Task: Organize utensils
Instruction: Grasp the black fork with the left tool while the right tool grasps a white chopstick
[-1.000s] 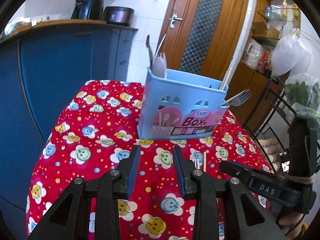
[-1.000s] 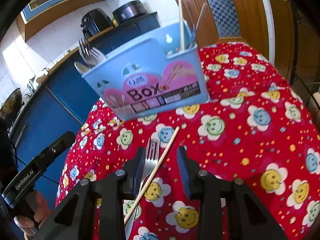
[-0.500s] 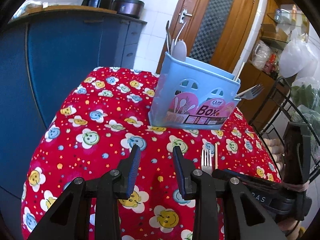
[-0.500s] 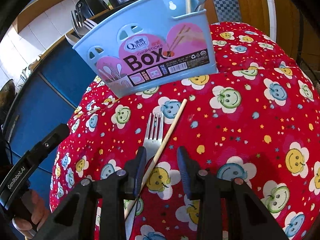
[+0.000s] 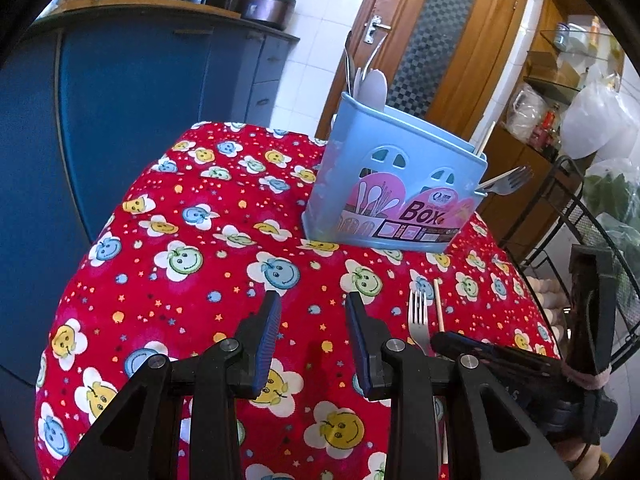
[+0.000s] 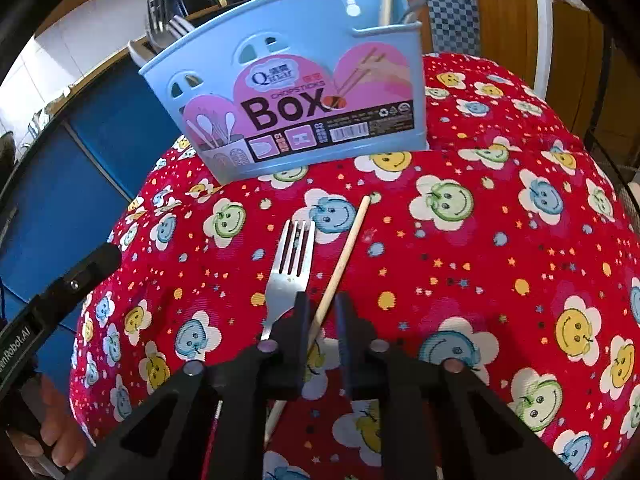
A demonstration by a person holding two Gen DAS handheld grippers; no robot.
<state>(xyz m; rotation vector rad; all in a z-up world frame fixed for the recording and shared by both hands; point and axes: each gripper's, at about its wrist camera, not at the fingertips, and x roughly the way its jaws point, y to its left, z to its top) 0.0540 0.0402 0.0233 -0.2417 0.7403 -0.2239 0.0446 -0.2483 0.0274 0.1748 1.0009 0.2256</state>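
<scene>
A light blue utensil box point(image 6: 296, 92) stands on the red smiley tablecloth point(image 6: 480, 264) and holds forks, spoons and a chopstick; it also shows in the left wrist view point(image 5: 396, 196). A metal fork point(image 6: 290, 264) and a wooden chopstick point(image 6: 340, 268) lie side by side in front of it. My right gripper point(image 6: 320, 312) is low over the cloth with its fingers narrowed around the chopstick; they are not clearly clamped on it. My left gripper point(image 5: 312, 320) is open and empty, left of the fork point(image 5: 418, 320) and chopstick point(image 5: 438, 304).
A blue cabinet point(image 5: 140, 92) with dark appliances on top stands at the left. A wooden door point(image 5: 432, 36) is behind the table. A black wire rack point(image 5: 576, 216) and shelves with bags stand at the right. The table edge falls off on all sides.
My right gripper has dropped toward the cloth and its fingers have closed in around the chopstick. My left gripper has shifted a little left and stays open.
</scene>
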